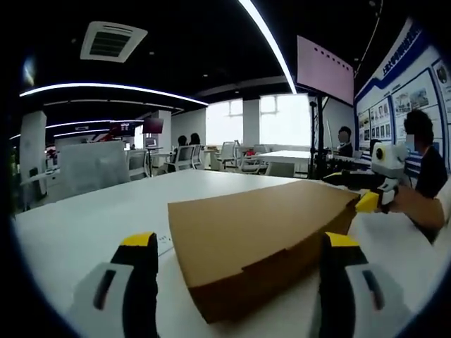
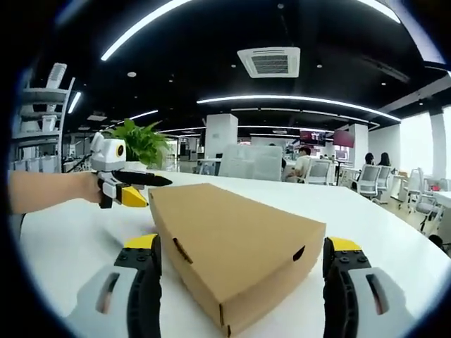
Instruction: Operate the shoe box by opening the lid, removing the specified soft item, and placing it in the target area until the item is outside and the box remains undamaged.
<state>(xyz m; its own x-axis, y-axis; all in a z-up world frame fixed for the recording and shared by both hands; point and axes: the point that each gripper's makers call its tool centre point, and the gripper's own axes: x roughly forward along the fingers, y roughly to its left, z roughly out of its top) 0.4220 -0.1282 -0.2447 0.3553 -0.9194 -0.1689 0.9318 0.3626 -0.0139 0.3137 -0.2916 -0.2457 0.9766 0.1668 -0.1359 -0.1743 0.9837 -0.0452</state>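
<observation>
A closed brown cardboard shoe box lies on the white table, its lid down. In the left gripper view my left gripper is open, with its yellow-tipped jaws either side of the box's near corner and apart from it. My right gripper, held by a hand, hovers at the box's far right end. Seen in the right gripper view, the box sits between the wide-open jaws of my right gripper. There my left gripper, on a bare forearm, points at the box's far left corner.
A potted green plant stands beyond the table's left end. Office chairs and desks fill the background. A person sits at the right near a wall of posters. A small paper label lies left of the box.
</observation>
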